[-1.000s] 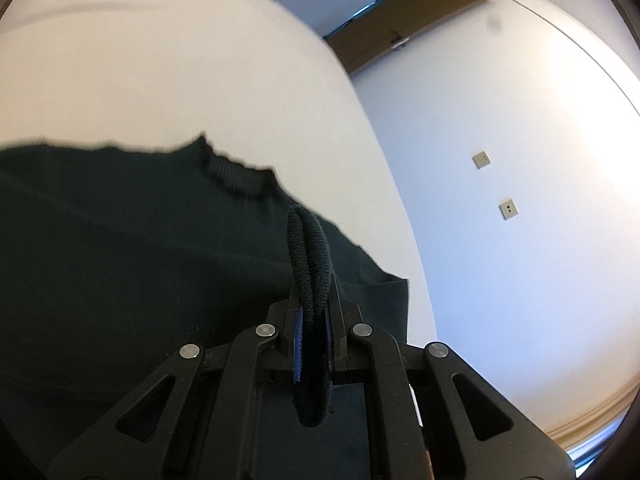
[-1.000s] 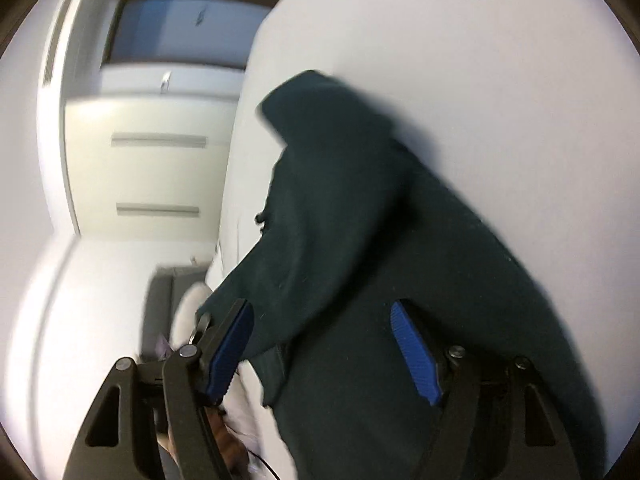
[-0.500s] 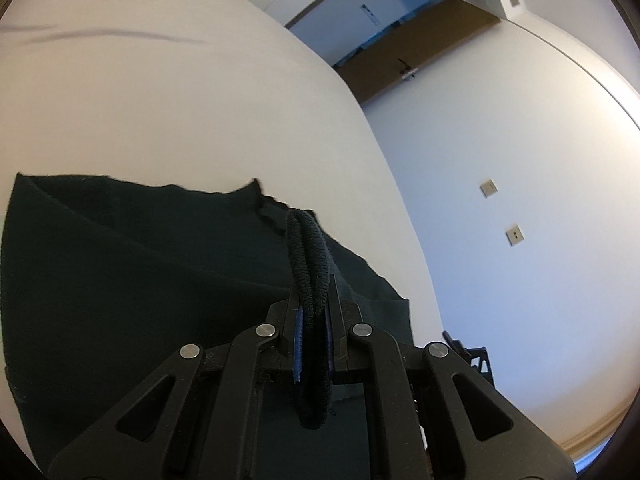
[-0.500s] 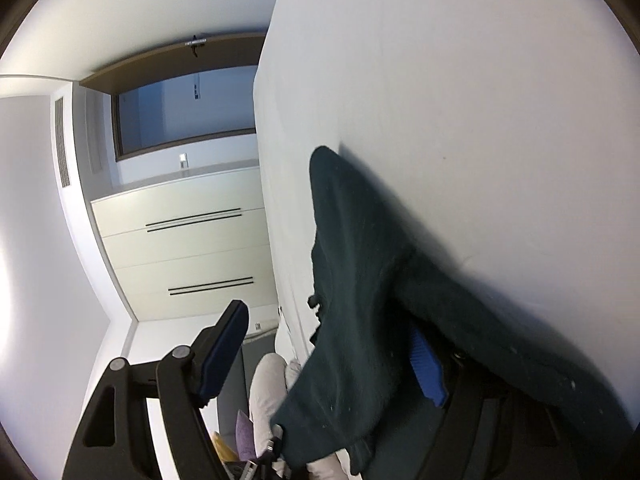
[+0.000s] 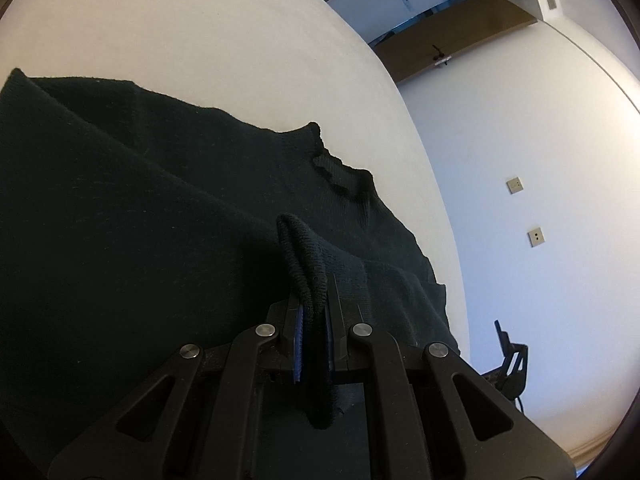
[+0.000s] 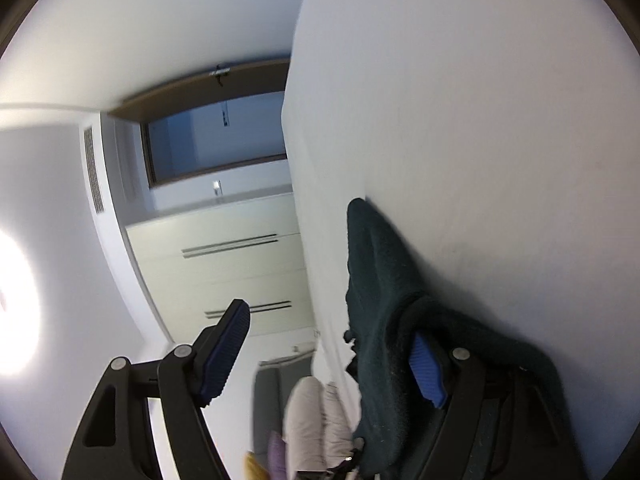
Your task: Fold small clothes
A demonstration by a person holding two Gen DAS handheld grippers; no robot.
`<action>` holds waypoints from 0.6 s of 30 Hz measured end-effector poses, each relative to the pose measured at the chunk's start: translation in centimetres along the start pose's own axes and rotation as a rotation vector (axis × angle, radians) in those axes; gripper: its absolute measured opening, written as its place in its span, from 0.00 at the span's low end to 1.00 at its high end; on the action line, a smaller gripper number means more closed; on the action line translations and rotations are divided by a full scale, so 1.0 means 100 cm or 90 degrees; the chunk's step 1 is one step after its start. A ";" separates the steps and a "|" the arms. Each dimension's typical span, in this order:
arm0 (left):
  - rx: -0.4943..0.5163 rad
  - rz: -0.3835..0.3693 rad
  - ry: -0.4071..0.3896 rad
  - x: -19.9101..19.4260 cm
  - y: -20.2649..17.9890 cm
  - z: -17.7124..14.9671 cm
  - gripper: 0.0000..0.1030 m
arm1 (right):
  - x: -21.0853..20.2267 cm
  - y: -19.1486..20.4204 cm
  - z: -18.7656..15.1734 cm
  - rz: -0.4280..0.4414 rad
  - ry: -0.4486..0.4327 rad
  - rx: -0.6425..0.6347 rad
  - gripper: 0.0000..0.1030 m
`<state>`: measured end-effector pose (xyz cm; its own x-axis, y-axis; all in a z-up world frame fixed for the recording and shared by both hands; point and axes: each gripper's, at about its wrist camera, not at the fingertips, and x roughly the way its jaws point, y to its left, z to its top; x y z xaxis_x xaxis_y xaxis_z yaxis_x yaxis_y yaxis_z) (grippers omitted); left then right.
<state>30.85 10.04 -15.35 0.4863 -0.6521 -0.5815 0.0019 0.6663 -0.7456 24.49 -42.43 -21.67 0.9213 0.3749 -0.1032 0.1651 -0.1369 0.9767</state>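
A dark green knitted sweater [image 5: 140,220] lies spread on a white surface [image 5: 200,40], its collar [image 5: 344,176] toward the far edge. My left gripper [image 5: 314,320] is shut on a ribbed fold of the sweater's edge, which sticks up between the blue pads. In the right wrist view the picture is rolled, with the white surface [image 6: 480,120] on the right. My right gripper [image 6: 328,332] is open. A part of the sweater [image 6: 376,280] drapes over its right finger [image 6: 428,372] and hangs beside it, and the left finger [image 6: 224,356] is bare.
A brown door [image 5: 448,44] and wall sockets [image 5: 514,185] lie beyond the surface's edge. A black stand [image 5: 508,356] is low on the right. The right wrist view shows a pale wardrobe [image 6: 224,264] and pale cloth on a grey seat [image 6: 308,412].
My left gripper has sunk toward the surface with the fold still in it, and the sweater lies flatter. My right gripper has rolled and swung aside, so the sweater now hangs over one finger.
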 end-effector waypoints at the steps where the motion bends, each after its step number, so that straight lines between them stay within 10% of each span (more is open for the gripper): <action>1: -0.006 -0.003 0.001 0.007 0.002 0.001 0.07 | 0.000 0.000 -0.001 0.001 -0.001 -0.003 0.74; 10: -0.018 0.016 0.020 0.027 0.008 0.003 0.07 | 0.025 0.016 -0.045 -0.084 0.082 -0.145 0.74; 18: -0.005 0.024 0.028 0.031 0.012 0.004 0.07 | 0.009 0.016 0.002 -0.058 0.011 -0.114 0.61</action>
<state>32.72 9.01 -17.93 0.4465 -0.6424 -0.6228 -0.0222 0.6879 -0.7255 25.67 -42.54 -20.21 0.8989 0.3947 -0.1904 0.1804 0.0629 0.9816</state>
